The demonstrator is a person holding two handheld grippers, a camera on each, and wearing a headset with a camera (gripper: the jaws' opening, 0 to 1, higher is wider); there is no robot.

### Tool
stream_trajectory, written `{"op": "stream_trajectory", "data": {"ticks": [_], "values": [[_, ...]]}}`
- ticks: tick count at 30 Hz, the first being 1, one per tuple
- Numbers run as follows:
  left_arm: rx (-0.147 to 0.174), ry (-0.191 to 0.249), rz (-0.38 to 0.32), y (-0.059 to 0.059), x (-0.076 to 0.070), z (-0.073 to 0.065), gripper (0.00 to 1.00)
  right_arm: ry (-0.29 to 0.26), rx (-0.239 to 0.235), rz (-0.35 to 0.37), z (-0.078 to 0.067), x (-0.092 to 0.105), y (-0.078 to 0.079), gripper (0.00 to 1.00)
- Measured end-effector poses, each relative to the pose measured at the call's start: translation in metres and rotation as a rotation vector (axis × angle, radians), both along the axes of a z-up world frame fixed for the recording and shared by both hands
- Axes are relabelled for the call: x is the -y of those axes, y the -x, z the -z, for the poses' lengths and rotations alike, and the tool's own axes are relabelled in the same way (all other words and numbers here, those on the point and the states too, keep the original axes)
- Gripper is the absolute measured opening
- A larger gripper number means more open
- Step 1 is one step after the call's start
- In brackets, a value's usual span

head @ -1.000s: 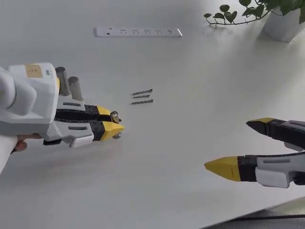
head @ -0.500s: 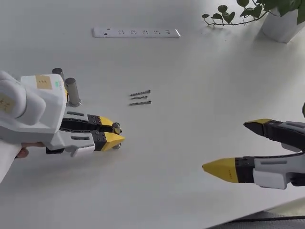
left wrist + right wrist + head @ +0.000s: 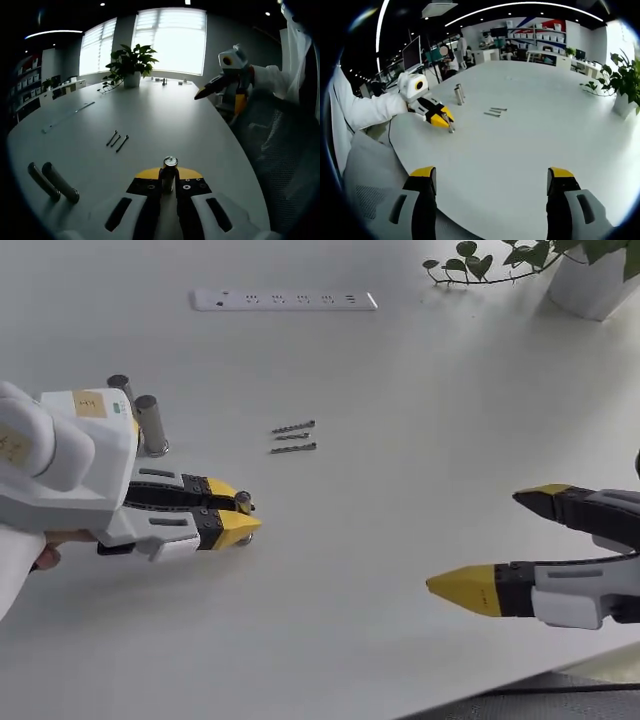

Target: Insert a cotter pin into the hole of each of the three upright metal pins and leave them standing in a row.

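Observation:
My left gripper is shut on one short metal pin, held upright between the yellow jaw tips just above or on the white table. Its round top shows in the left gripper view. Two more metal pins stand upright side by side behind the gripper's body, and also appear as two pins in the right gripper view. Three thin cotter pins lie in a small stack on the table, beyond and right of the held pin. My right gripper hovers open at the near right, holding nothing.
A white power strip lies at the far side of the table. A potted plant stands at the far right corner. The table's near edge runs just under the right gripper. A mesh chair stands beside the table.
The left gripper has drawn a little nearer to me with the metal pin in it, uncovering the two standing pins. The right gripper has barely moved.

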State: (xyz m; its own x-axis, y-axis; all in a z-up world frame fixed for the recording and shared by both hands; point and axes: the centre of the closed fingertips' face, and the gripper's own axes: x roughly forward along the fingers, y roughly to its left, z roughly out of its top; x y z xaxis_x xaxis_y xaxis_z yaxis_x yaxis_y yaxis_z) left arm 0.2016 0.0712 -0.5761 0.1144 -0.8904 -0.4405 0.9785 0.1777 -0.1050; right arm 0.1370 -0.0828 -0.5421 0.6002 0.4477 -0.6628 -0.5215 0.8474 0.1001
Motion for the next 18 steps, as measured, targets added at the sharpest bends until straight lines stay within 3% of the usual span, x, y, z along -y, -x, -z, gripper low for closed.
{"op": "stream_trajectory", "data": {"ticks": [4,7,8,10,12,15,18], "values": [[0.004,-0.014,0.004,0.002,-0.001,0.002,0.1,0.009,0.003,0.004,0.0,0.001,-0.001,0.89],[0.031,-0.052,-0.009,0.001,-0.007,0.007,0.26,0.004,0.003,0.004,-0.001,0.0,0.0,0.89],[0.027,-0.064,-0.021,0.001,-0.009,0.009,0.36,0.005,0.005,0.005,-0.001,0.0,0.0,0.89],[0.032,-0.069,-0.024,0.002,-0.012,0.011,0.45,0.005,0.004,0.006,-0.001,0.0,0.0,0.89],[0.011,-0.071,-0.035,0.006,-0.017,0.012,0.46,0.006,0.004,0.005,-0.001,0.0,0.0,0.89],[0.006,-0.077,-0.048,0.012,-0.024,0.014,0.51,0.005,0.007,0.004,-0.001,-0.001,0.0,0.89],[-0.036,-0.055,-0.049,0.022,-0.026,0.011,0.68,0.002,0.006,0.0,-0.001,-0.002,0.0,0.89]]}}
